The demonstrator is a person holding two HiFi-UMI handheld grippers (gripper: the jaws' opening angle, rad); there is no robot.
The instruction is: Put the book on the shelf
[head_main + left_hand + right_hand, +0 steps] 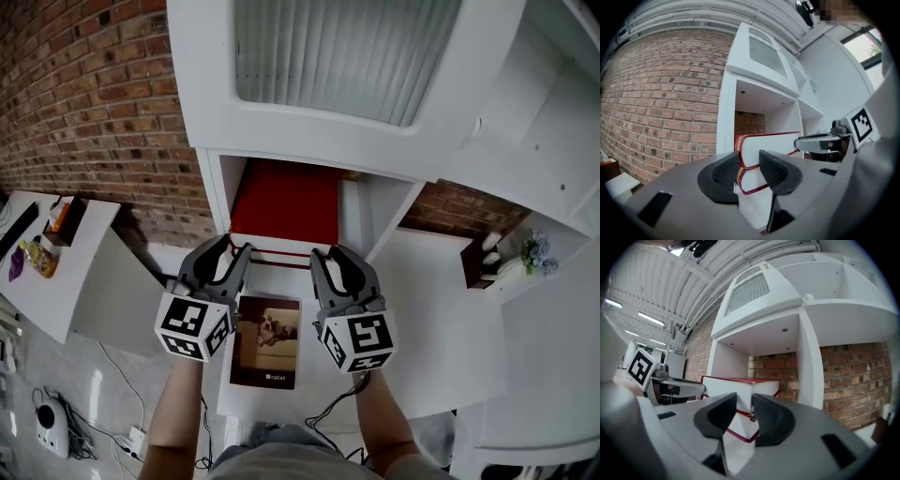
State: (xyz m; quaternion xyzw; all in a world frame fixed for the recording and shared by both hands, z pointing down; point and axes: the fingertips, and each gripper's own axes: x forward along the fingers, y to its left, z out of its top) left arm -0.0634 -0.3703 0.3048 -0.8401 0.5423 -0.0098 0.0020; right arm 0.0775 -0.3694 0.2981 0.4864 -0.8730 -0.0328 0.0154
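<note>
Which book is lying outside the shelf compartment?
The brown book with the picture cover, lying flat below; the two red books are stacked inside the compartment.

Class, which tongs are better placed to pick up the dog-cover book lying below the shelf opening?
Left, marginally: the left tongs hang right beside the dog-cover book, the right tongs slightly further off. Both stand open at the red books.
</note>
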